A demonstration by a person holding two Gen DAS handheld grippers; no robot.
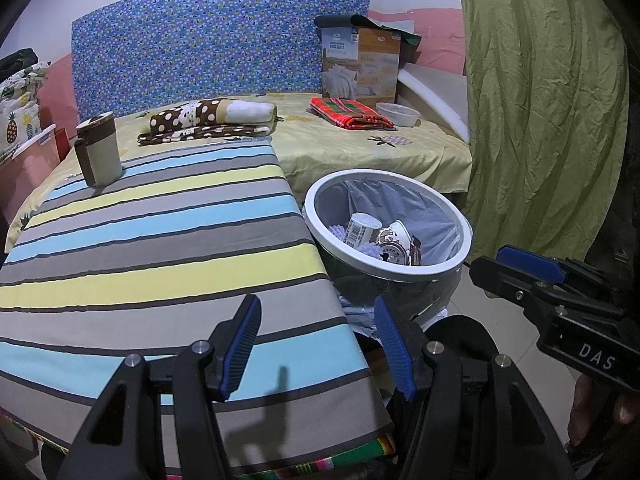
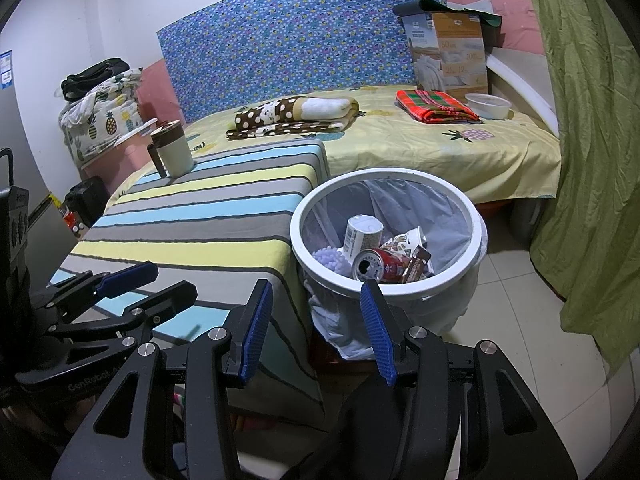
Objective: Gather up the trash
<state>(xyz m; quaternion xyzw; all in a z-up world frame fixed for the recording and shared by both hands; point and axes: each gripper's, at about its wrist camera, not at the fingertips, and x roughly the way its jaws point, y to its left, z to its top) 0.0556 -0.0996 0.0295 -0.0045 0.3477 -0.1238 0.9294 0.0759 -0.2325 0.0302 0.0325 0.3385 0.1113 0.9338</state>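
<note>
**Both tongs empty, bin filled, worktop nearly bare**

My left tongs [image 1: 318, 344] hang spread over the near right corner of the striped worktop [image 1: 152, 240], with nothing between the blue pads. My right tongs [image 2: 316, 330] are spread too, empty, hovering just near of the bin [image 2: 476, 236], which stands on the floor touching the worktop's right edge.

The trash sits inside the lined bin: a red can [image 2: 378, 266], a white labelled cylinder [image 2: 362, 236], a crumpled paper cup [image 2: 408, 238], a brown wrapper [image 2: 418, 266] and some pale purple balls [image 2: 332, 258]. I judge the collecting mostly done, since I see no loose litter on the stripes.

What stands there is a lidded mug [image 1: 98, 148] at the far left corner. It looks like a keeper to me, not trash. The next move, as I read it, calls for a sweep of the bed [image 1: 360, 148] beyond. A clear plastic tub [image 1: 398, 114] by the folded red cloth [image 1: 348, 114] may be a candidate, though I cannot tell whether it is empty.

The bin's bottom is hidden under the pile, its near wall behind my tongs, and the floor left of the worktop is cut off.
</note>
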